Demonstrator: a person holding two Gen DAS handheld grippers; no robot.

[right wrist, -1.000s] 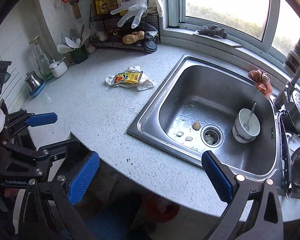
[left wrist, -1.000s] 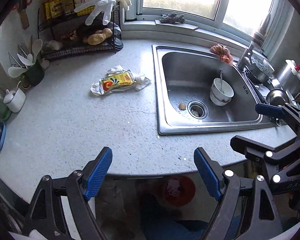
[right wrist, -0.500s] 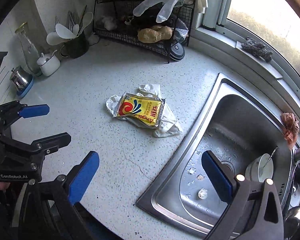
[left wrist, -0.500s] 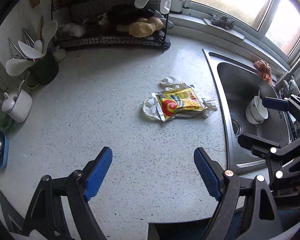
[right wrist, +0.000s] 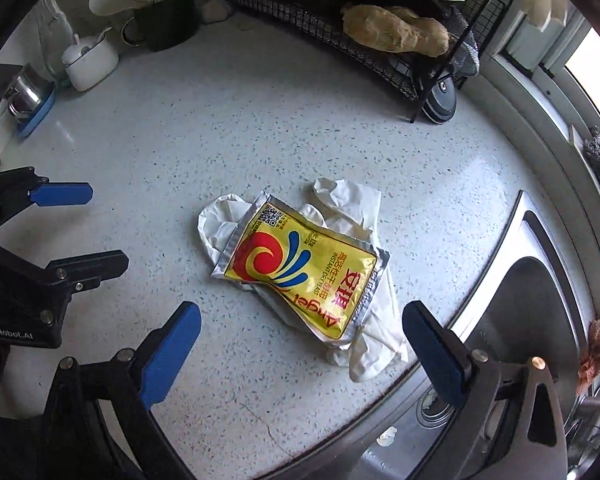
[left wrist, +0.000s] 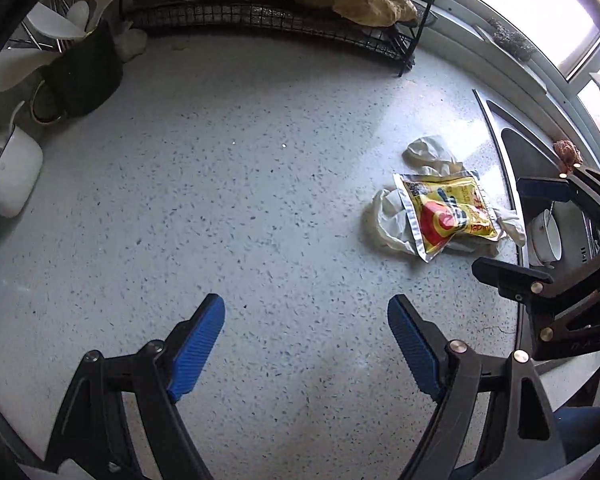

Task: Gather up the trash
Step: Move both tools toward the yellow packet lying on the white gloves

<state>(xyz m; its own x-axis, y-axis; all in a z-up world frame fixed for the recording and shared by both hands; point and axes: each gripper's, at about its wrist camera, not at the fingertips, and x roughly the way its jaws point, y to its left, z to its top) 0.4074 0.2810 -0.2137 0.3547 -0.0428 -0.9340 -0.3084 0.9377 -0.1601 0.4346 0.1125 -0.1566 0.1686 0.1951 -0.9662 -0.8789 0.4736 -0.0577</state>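
Yeast packet (right wrist: 300,276) on crumpled white glove (right wrist: 364,216), right tongs (right wrist: 300,344) wide, just closing, empty, left tongs (left wrist: 306,336) wide, empty

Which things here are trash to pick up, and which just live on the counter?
Trash to collect:
- yellow foil yeast packet
- crumpled white plastic glove under it

Just lying about:
- black wire rack holding a brown ginger root
- dark green mug of white spoons
- small white lidded pot
- steel sink
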